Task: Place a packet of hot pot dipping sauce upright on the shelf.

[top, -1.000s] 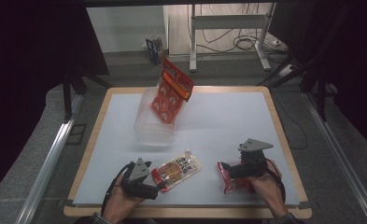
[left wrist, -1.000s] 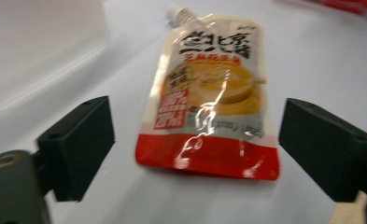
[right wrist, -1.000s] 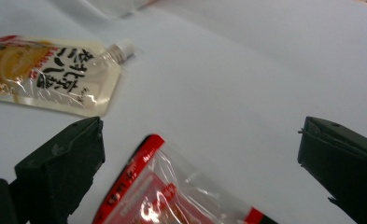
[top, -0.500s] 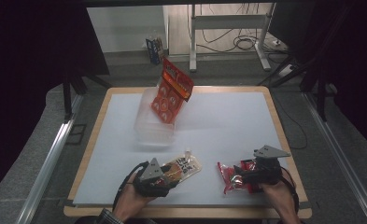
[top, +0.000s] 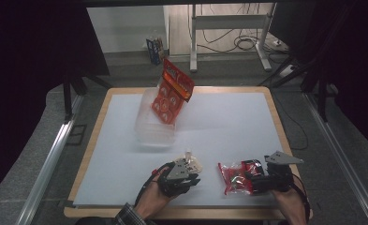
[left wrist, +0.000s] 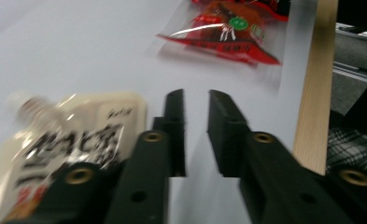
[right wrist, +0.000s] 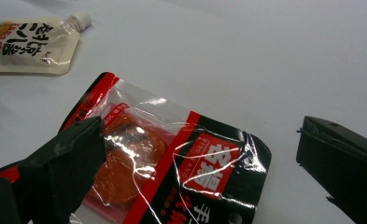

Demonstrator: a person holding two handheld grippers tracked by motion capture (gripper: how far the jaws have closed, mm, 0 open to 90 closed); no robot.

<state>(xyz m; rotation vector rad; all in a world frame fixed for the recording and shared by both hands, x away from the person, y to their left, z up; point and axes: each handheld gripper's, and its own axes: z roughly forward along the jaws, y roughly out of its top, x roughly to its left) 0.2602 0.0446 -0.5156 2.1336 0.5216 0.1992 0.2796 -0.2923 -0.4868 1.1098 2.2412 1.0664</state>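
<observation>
On the white surface [top: 228, 126], seen from the high view, the left tool [top: 187, 180] sits at about 7 o'clock near the front edge. Its jaws have just been closing and now stand narrow, with only a slim gap and nothing between them. In the left gripper view the same left tool [left wrist: 196, 122] points along the bare surface, and the cream spouted pouch [left wrist: 64, 144] lies just beside its left jaw, at roughly 9 o'clock from the tips, outside the grip. Whether the pouch touches the jaw is hard to say through the blur. In the high view that spouted pouch [top: 192, 164] pokes out past the tool toward 12 o'clock.

Farther back, at about 11 o'clock on the surface, a clear plastic bin [top: 154, 125] holds an orange snack bag [top: 171, 91] that leans tilted over its far rim.

At 5 o'clock lies the red snack packet [top: 238, 177], with the right tool [top: 253, 182] just at its right side. In the right gripper view the right tool [right wrist: 200, 154] stands wide, its jaws flanking the red snack packet [right wrist: 172, 163]: the left jaw sits over the packet's left part, and the right jaw stands apart from its right edge.
</observation>
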